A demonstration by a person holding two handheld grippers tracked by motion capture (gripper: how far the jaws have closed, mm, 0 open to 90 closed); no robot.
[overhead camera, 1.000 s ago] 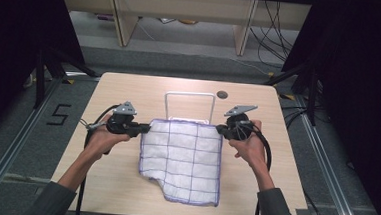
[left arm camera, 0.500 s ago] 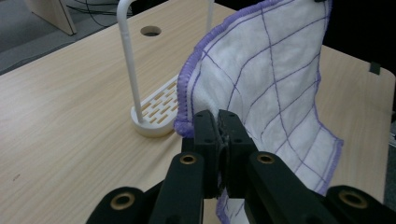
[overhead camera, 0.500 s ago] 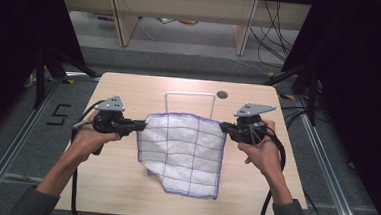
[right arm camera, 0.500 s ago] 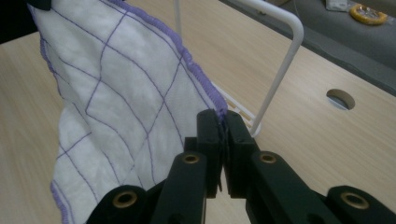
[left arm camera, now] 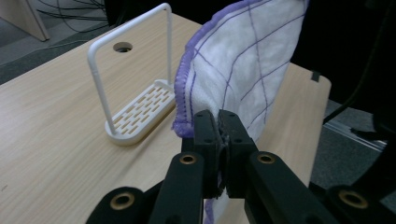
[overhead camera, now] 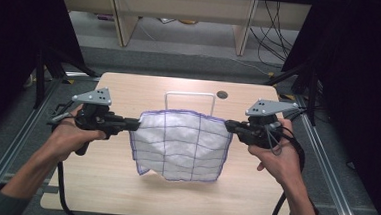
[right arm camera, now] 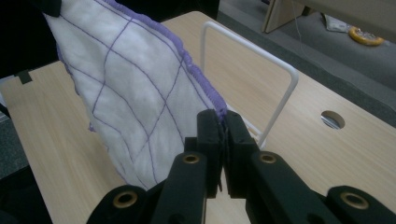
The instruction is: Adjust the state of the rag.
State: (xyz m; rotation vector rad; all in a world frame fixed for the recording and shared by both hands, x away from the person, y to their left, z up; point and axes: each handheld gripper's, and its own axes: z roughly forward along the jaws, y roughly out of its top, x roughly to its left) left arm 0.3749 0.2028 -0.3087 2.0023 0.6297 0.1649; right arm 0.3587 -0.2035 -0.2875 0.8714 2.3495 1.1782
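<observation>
Bearing white rack (overhead camera: 189, 98), wooden table (overhead camera: 118, 183); grey floor (overhead camera: 192, 42) beyond.

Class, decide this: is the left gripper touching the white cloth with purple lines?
Touching. In the left gripper view the left gripper has its jaws shut on the purple-hemmed edge of the cloth, which hangs from them.

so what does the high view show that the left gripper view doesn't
High view alone: both hands, the left gripper and the right gripper each shut on an upper corner of the cloth, which hangs spread between them, its lower edge near the table. Left gripper view alone: the slotted base of the white rack, standing on the table beside the cloth. Both: the purple-edged cloth, the rack's white loop, the wooden table and its round hole.
</observation>
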